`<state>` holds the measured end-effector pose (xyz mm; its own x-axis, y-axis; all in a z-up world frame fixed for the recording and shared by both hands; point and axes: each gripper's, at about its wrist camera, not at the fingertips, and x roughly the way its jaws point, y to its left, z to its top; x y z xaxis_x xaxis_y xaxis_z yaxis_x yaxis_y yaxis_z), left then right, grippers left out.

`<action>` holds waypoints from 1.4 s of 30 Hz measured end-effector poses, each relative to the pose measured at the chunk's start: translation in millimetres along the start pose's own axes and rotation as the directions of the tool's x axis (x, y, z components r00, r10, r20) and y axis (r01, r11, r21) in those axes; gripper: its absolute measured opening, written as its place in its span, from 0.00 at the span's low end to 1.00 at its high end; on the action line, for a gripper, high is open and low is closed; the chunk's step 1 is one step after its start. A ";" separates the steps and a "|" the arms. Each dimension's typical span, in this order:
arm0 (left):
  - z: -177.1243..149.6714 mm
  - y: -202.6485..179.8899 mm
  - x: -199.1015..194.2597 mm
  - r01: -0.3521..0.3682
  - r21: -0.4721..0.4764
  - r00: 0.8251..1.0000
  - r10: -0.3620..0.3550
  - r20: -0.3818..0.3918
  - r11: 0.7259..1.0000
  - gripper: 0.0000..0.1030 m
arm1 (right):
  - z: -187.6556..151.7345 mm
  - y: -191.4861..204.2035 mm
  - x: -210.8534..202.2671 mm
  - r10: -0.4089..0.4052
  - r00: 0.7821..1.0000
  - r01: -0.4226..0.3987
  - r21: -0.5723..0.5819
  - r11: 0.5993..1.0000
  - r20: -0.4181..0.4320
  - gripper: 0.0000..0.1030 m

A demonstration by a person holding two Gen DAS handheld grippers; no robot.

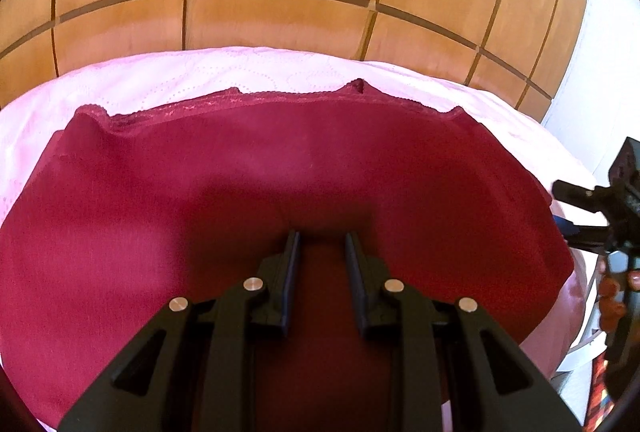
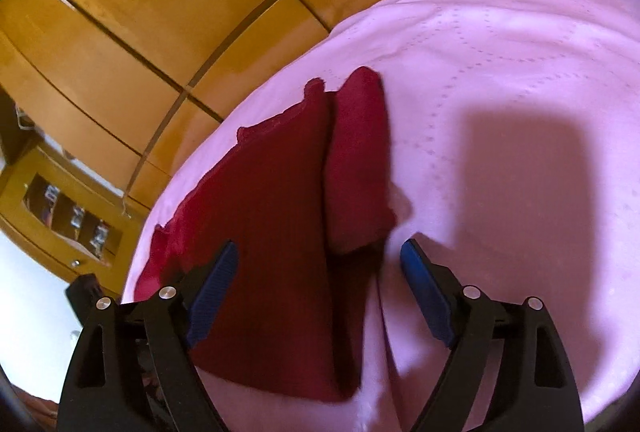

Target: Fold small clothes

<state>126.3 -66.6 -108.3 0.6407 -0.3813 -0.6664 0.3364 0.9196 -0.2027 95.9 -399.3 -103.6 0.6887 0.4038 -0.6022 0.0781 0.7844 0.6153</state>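
Your left claw [image 1: 322,238] and right claw [image 2: 318,252] are both open, holding nothing, just above the soft, light, floppy red cloth [image 1: 280,168] on the pink bed cover [image 1: 248,72]; pinch its lacy edge [image 1: 280,98] at 12 o'clock.

The left gripper [image 1: 322,238] is hiding the near middle of the red garment [image 1: 240,172]; its left edge is running off-frame. The right gripper [image 1: 576,216] is showing blurred, cut off at right.
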 end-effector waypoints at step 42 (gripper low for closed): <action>11.3 94.1 -76.4 -0.150 -0.228 0.982 0.171 0.074 0.962 0.58 | 31.2 77.2 1.9 0.260 0.966 -0.260 0.080 0.962 0.012 0.28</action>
<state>116.9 48.0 -68.4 0.7382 -0.2241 -0.6363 0.0697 0.9635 -0.2585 125.7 -352.6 -41.4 0.6939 0.5879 -0.4158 -0.0458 0.6123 0.7893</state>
